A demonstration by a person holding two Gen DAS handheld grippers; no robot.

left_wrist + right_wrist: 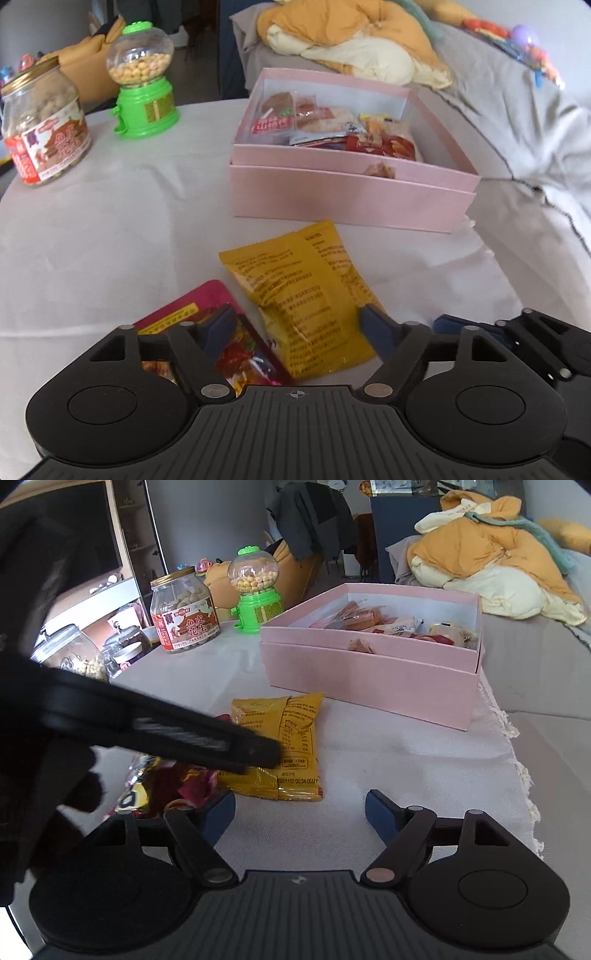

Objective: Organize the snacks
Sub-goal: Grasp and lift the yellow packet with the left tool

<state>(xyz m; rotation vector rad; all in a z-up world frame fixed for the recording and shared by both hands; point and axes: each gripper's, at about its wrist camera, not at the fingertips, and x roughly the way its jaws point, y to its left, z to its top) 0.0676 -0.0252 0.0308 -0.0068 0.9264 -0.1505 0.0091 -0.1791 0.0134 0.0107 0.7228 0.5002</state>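
Yellow snack packet (306, 299), one, lies between the spread fingers of the left gripper (299, 328); one red packet (221, 332) overlaps beneath. Right gripper (300, 821) open, packet ahead-left. Farther: one pink box (347, 195), one jar (44, 125), one green dispenser (144, 81).

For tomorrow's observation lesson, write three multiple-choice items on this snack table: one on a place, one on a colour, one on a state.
1. Where does the yellow snack packet lie?
A. inside the box
B. on the tablecloth before the pink box
C. on the jar

2. What colour is the candy dispenser base?
A. green
B. blue
C. white

3. How is the left gripper?
A. shut on a jar
B. out of view
C. open over the packet

Answers: 1 B, it lies flat in front of the box; 2 A, base and cap are green; 3 C, its fingers stand apart.
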